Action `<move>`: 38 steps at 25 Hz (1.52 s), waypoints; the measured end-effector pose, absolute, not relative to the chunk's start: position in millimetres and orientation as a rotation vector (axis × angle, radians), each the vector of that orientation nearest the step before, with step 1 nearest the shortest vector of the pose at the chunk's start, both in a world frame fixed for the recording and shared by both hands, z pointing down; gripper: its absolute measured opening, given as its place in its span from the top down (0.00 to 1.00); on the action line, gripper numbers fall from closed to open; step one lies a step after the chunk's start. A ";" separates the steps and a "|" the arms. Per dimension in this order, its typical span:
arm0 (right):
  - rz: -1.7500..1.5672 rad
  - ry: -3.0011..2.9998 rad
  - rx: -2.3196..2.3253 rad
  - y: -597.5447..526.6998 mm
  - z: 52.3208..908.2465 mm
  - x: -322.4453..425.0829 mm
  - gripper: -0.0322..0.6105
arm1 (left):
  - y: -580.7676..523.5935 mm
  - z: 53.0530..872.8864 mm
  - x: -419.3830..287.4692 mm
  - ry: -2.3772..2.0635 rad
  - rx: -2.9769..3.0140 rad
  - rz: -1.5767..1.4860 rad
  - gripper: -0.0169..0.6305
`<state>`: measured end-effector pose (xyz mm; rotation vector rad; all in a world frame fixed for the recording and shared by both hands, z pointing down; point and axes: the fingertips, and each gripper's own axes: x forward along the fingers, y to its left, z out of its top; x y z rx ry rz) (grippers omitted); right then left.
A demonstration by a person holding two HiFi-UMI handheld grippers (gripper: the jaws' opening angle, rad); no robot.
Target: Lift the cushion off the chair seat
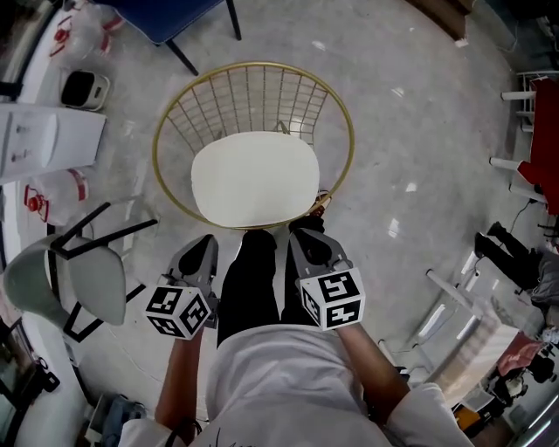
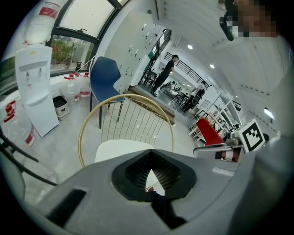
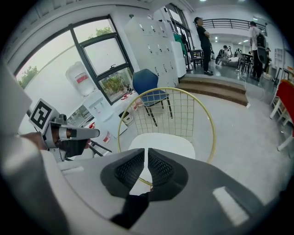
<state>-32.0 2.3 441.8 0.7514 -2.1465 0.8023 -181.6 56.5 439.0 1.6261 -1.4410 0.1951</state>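
left gripper (image 1: 206, 243), right gripper (image 1: 302, 230) — jaws closed — just short of cushion (image 1: 255, 177).

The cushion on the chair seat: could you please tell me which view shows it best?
The head view shows the whole white cushion from above on the wire chair. Each gripper view shows only its far part, behind the shut left claw or right claw.

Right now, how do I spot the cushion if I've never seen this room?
Find the round gold wire chair in the middle of the pale floor. The cushion lies on its seat: a flat, cream, rounded pad. The neighbouring blue chair and grey chair carry nothing like it.
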 end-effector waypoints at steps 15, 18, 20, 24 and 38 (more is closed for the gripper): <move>0.862 -2.095 0.692 4.8 505.0 -20.1 0.87 | 55.1 494.3 -172.9 -1.420 1.568 0.240 0.96; 0.873 -2.087 0.693 4.9 517.5 -18.6 0.87 | 56.0 504.8 -170.0 -1.407 1.566 0.251 0.96; 0.879 -2.087 0.693 4.8 525.5 -19.3 0.87 | 56.7 512.4 -169.1 -1.400 1.566 0.258 0.96; 0.893 -2.088 0.685 4.4 541.7 -22.9 0.87 | 57.5 529.7 -170.9 -1.394 1.559 0.275 0.96; 0.909 -2.043 0.701 -12.3 593.1 -15.6 0.86 | 44.8 583.3 -184.5 -1.400 1.534 0.323 0.96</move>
